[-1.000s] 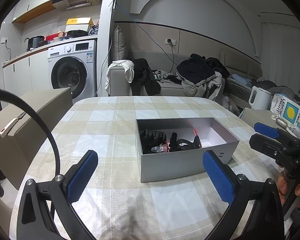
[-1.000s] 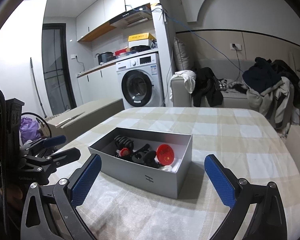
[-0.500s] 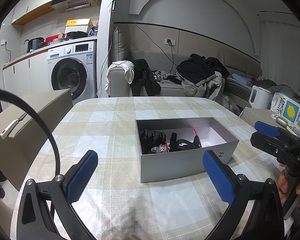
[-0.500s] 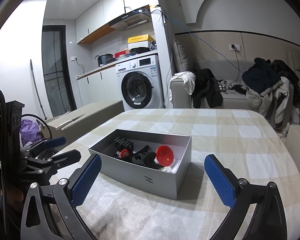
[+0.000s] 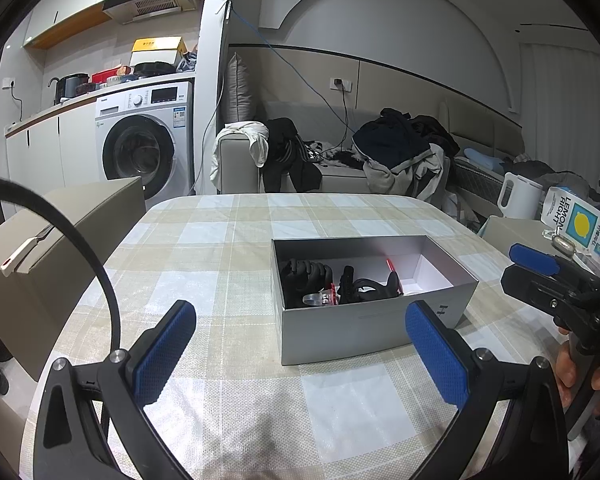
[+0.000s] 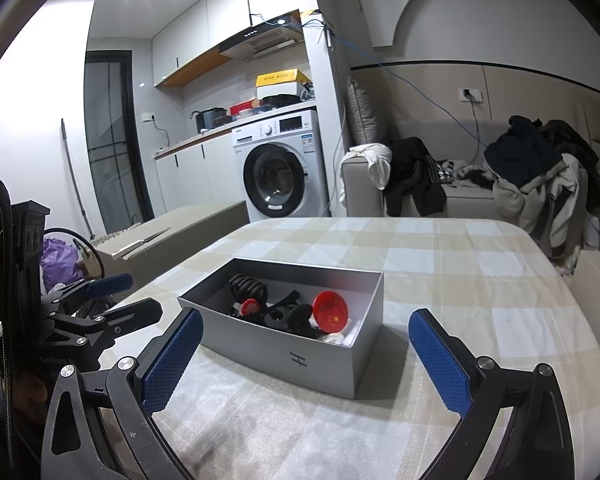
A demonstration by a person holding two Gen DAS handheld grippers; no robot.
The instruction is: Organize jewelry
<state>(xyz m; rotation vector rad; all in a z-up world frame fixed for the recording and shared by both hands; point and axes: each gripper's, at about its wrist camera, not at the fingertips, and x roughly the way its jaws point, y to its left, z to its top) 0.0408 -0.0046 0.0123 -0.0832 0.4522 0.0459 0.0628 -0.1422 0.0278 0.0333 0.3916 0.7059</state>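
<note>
Both hand-held grippers [image 5: 300, 344] [image 6: 304, 354] gape, released; matte grey box [image 6: 300, 354] holds seemingly plastic black clips [image 6: 248, 286].

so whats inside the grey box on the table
The grey box holds black hair claw clips, a round red badge, a small red-edged piece and something pale in the corner. Whatever lies beneath the clips, or behind the near wall, is hidden.

grey box [image 6: 300, 356], red badge [image 6: 330, 308], beige-and-white checked tablecloth [image 6: 460, 292], blue fingers [image 6: 440, 364]

White washing machine [image 5: 142, 148] under the counter. Right of it, grey sofa [image 5: 340, 168] with clothes. Left of it, dark glass door [image 6: 110, 136].
</note>
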